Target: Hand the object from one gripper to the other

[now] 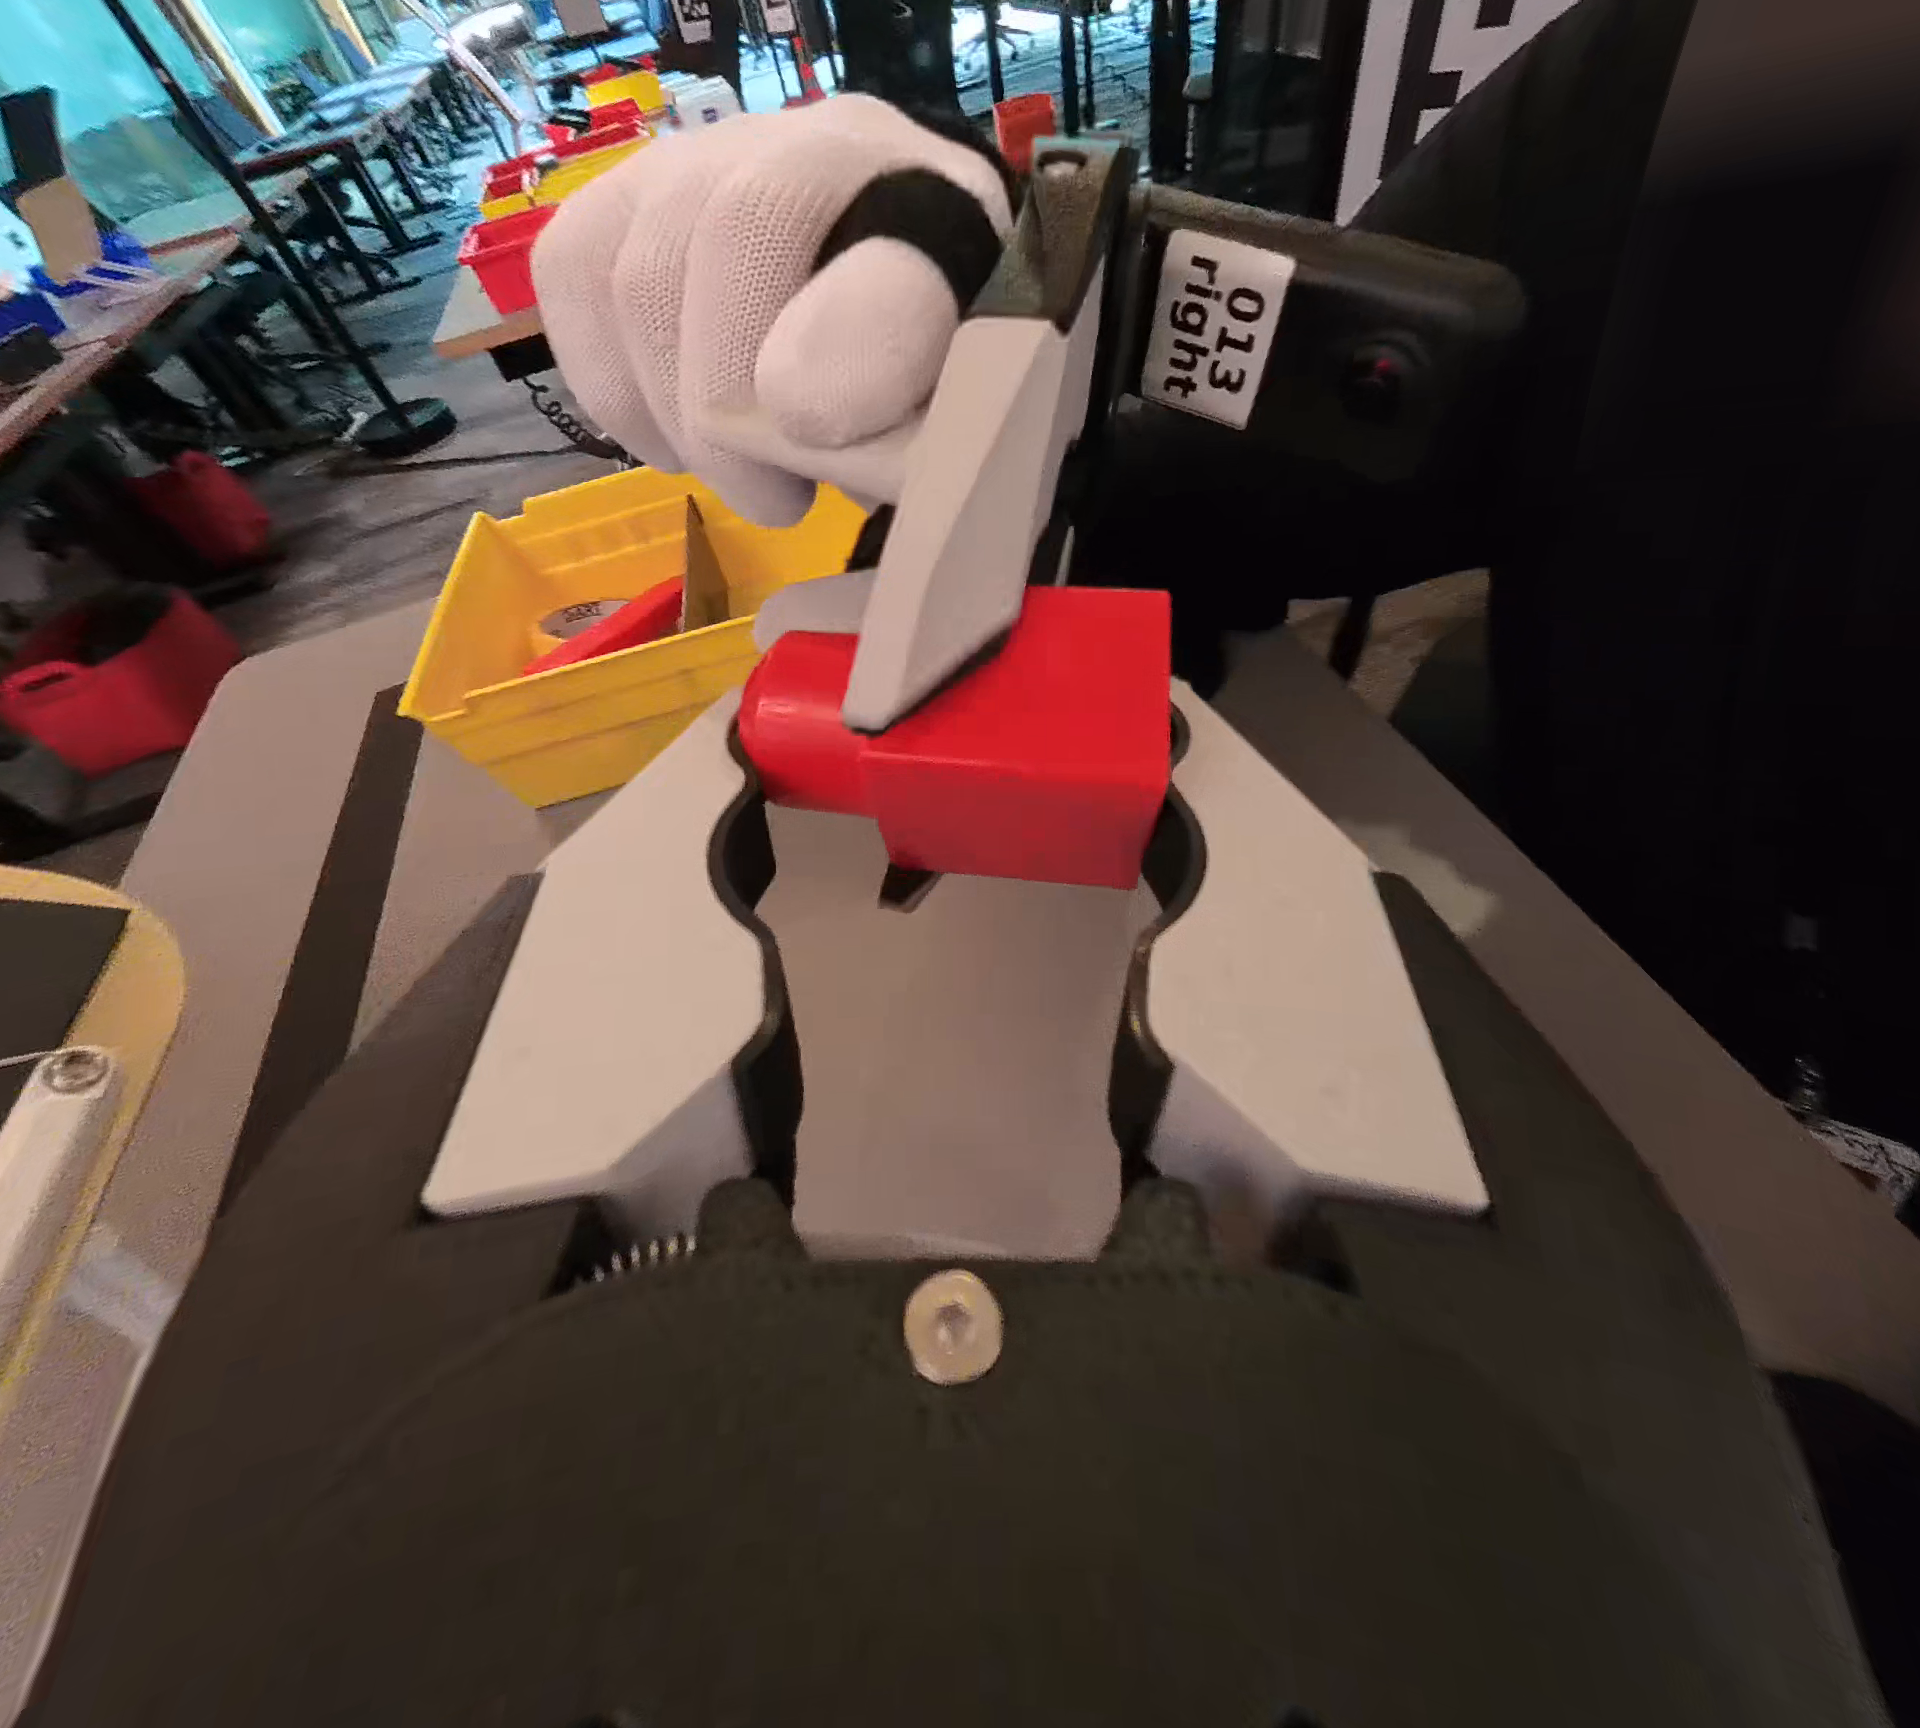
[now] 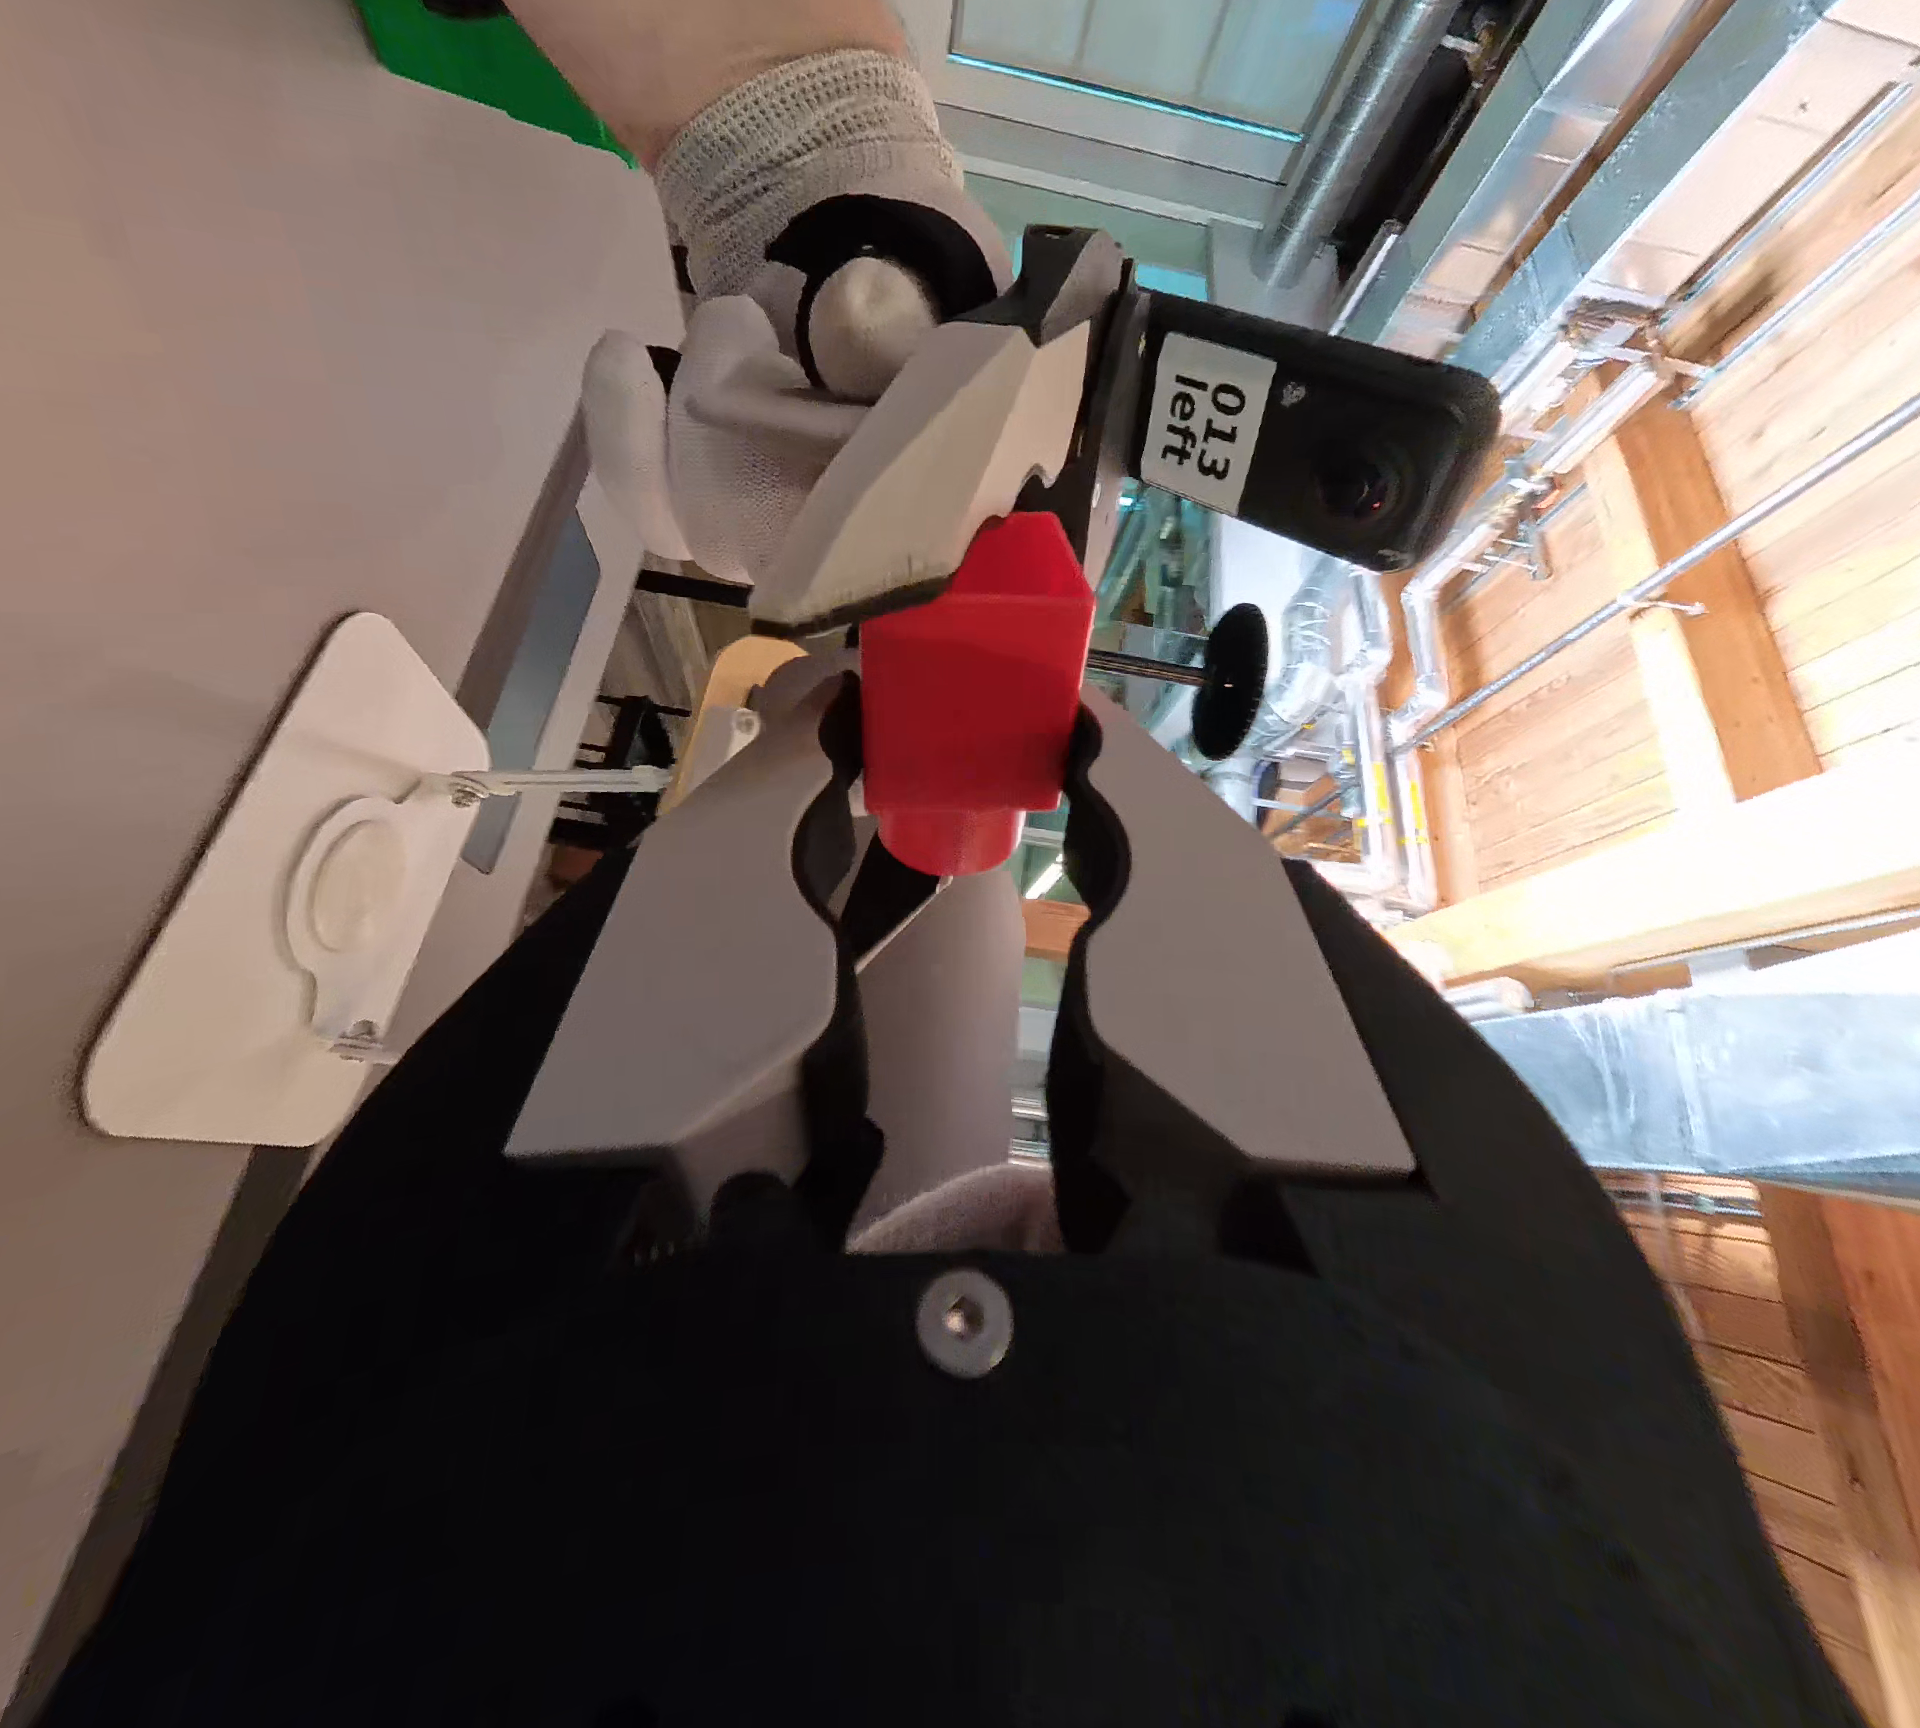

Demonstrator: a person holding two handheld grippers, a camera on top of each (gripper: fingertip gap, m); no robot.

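A red plastic block (image 1: 997, 743) with a narrower neck at one end hangs in the air between both grippers. In the left wrist view, my left gripper (image 1: 956, 733) has its grey fingers against the block's two ends. My right gripper (image 1: 831, 670) comes down from above, one finger (image 1: 956, 535) across the block's front and one behind it. In the right wrist view, my right gripper (image 2: 961, 722) pinches the block (image 2: 966, 702) by its sides. A left gripper finger (image 2: 894, 494) lies over its upper end. Both look shut on the block.
A yellow bin (image 1: 582, 722) holding a red part and a tape roll stands on the grey table (image 1: 270, 805) just beyond the grippers. A white mount plate (image 2: 281, 878) lies on the table. White-gloved hands (image 1: 748, 296) hold the grippers. Workbenches with red and yellow bins fill the background. Some 5 cm of space lies between my two pairs of fingers.
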